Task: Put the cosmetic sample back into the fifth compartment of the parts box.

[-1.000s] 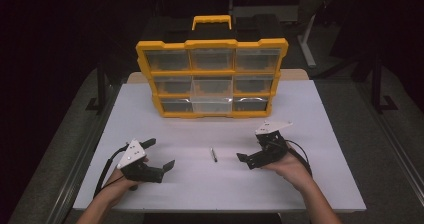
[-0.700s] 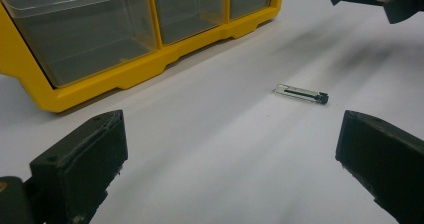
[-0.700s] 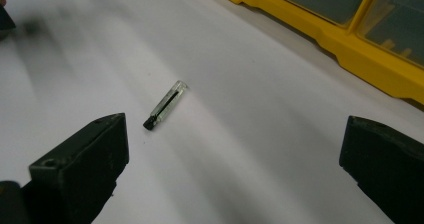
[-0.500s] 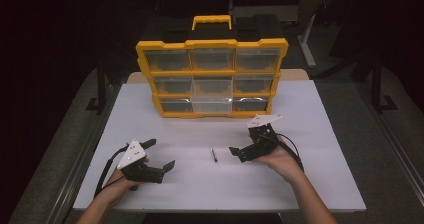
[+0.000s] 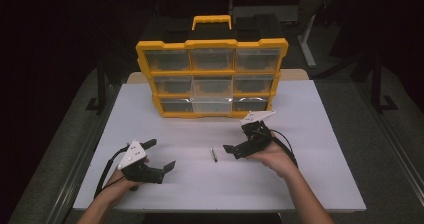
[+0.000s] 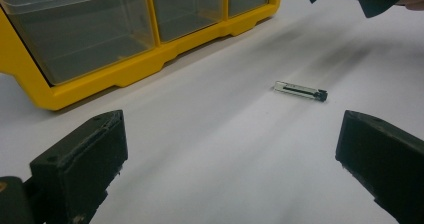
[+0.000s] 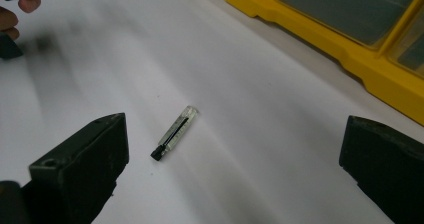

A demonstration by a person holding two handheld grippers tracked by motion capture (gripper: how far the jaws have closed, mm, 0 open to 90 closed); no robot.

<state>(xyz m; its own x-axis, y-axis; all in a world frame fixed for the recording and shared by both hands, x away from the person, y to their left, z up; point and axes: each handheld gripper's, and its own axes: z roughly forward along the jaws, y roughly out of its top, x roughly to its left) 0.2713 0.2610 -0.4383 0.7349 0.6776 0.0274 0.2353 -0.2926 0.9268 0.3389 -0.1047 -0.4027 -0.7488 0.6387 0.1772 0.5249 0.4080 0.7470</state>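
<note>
A small clear tube with a black end (image 5: 213, 154) lies flat on the white table (image 5: 320, 174), between my two grippers. My left gripper (image 5: 160, 154) rests open near the front left, its jaws wide apart and empty. In the left gripper view (image 6: 230, 169) the tube (image 6: 300, 90) lies ahead and to the right. My right gripper (image 5: 235, 137) is open just right of the tube. In the right gripper view (image 7: 230, 169) the tube (image 7: 175, 132) lies on the table just ahead of the wide jaws, nearer the left one, untouched.
A yellow organizer with clear drawers (image 5: 212, 79) stands upright at the back of the table, black handle side up; its frame (image 6: 125, 74) (image 7: 350, 54) is near both grippers. The table's front edge lies close behind both hands.
My right gripper has slid left and slightly forward, closing in on the tube. The left gripper and the tube have not moved.
</note>
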